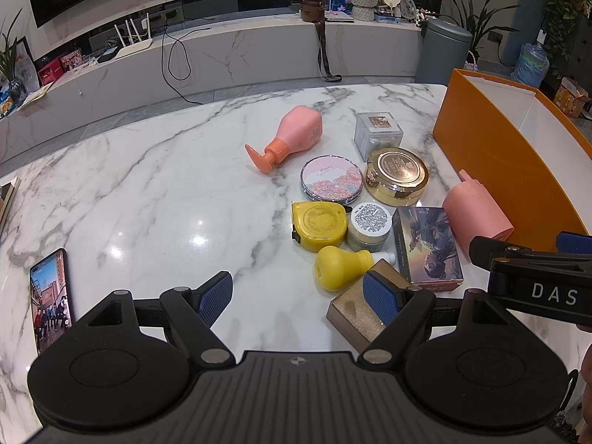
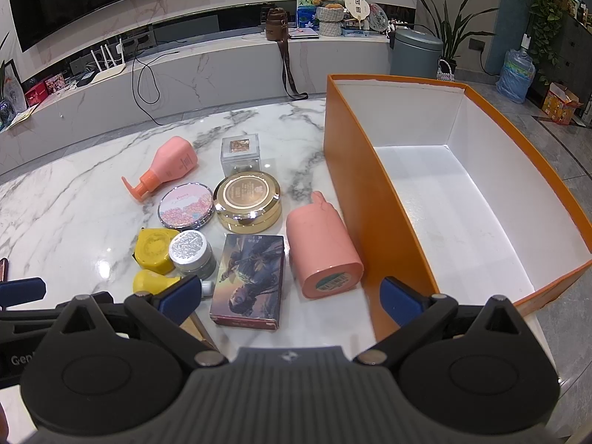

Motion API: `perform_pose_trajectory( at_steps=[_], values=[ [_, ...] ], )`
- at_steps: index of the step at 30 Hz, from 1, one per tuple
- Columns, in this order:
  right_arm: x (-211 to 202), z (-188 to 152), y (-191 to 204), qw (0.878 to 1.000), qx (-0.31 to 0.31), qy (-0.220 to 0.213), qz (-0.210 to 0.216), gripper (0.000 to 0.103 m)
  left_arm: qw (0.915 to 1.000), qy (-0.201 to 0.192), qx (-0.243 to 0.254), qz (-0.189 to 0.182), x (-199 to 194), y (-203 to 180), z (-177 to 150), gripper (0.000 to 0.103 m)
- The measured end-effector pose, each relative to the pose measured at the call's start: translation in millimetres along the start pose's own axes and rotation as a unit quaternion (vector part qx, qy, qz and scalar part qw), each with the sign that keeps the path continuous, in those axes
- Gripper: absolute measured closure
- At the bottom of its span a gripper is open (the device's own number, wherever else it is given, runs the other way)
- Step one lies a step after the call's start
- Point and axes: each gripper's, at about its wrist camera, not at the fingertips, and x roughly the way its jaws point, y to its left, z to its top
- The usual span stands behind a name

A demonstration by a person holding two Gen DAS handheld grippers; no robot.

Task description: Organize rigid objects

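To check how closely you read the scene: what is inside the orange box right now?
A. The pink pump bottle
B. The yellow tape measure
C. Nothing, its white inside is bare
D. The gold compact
C: the right wrist view shows the orange box with only bare white floor and walls; every item lies outside on the marble table.

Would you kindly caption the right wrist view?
Open right gripper above cosmetics beside an empty orange box on marble table.

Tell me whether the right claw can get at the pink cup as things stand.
Probably yes. The right claw is open and empty, the pink cup lies on its side just ahead, and nothing sits between them; the orange box stands close beside it.
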Motion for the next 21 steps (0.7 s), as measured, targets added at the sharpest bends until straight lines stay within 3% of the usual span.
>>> perform_pose_trajectory(
  at_steps=[21],
  values=[
    [1.3,0.0,0.3,1.0,0.0,0.0,0.0,0.002,1.0,-0.001,0.0,-0.002,-2.0,0.5,-0.4,0.009]
  ],
)
